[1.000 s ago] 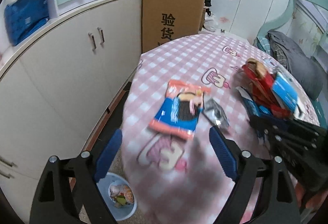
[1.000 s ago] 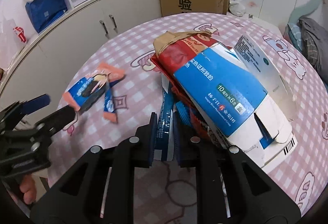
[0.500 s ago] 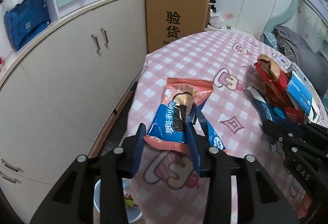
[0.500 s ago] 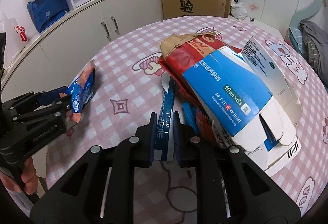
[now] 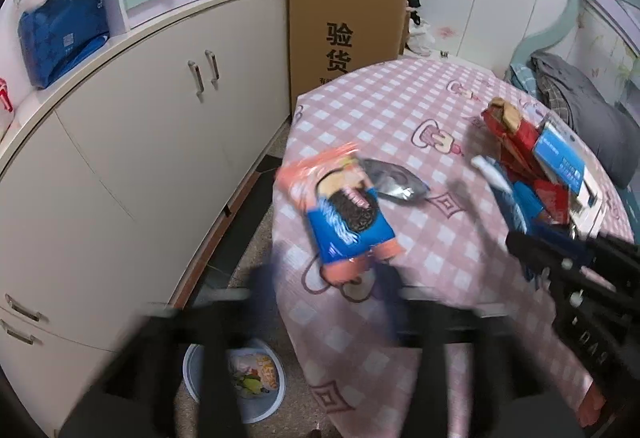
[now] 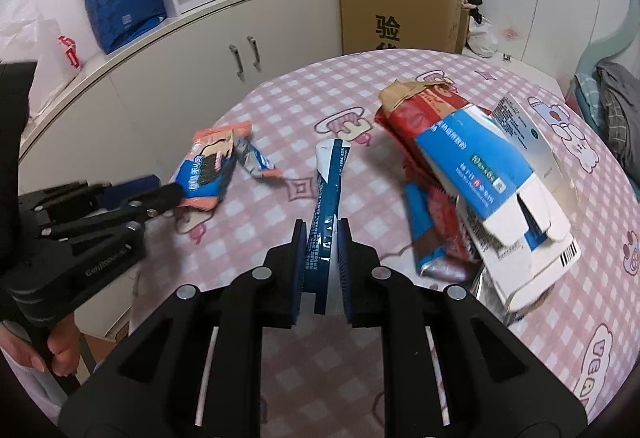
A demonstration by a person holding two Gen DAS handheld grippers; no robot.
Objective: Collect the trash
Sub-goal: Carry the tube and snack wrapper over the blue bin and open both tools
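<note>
An orange and blue snack wrapper (image 5: 344, 213) (image 6: 208, 169) lies at the near-left edge of the pink checked table (image 5: 400, 109), with a silver foil scrap (image 5: 394, 183) beside it. My left gripper (image 5: 328, 290) is blurred just below the wrapper. Its jaws are opening and the pads are off the wrapper. In the right wrist view the left gripper (image 6: 160, 193) sits at the wrapper's lower end. My right gripper (image 6: 322, 238) is shut on a long blue and white sachet (image 6: 328, 189), held above the table. A pile of red and blue cartons (image 6: 480, 173) lies to its right.
A pale blue bin (image 5: 236, 382) with trash in it stands on the floor below the table's edge. White cupboards (image 5: 160, 117) run along the left. A brown cardboard box (image 5: 344, 33) stands behind the table. A bed (image 5: 580, 109) is at the right.
The left jaws closed on the snack wrapper, then spread again, and the wrapper now lies free by the table edge. The right gripper rose with the blue sachet, away from the carton pile.
</note>
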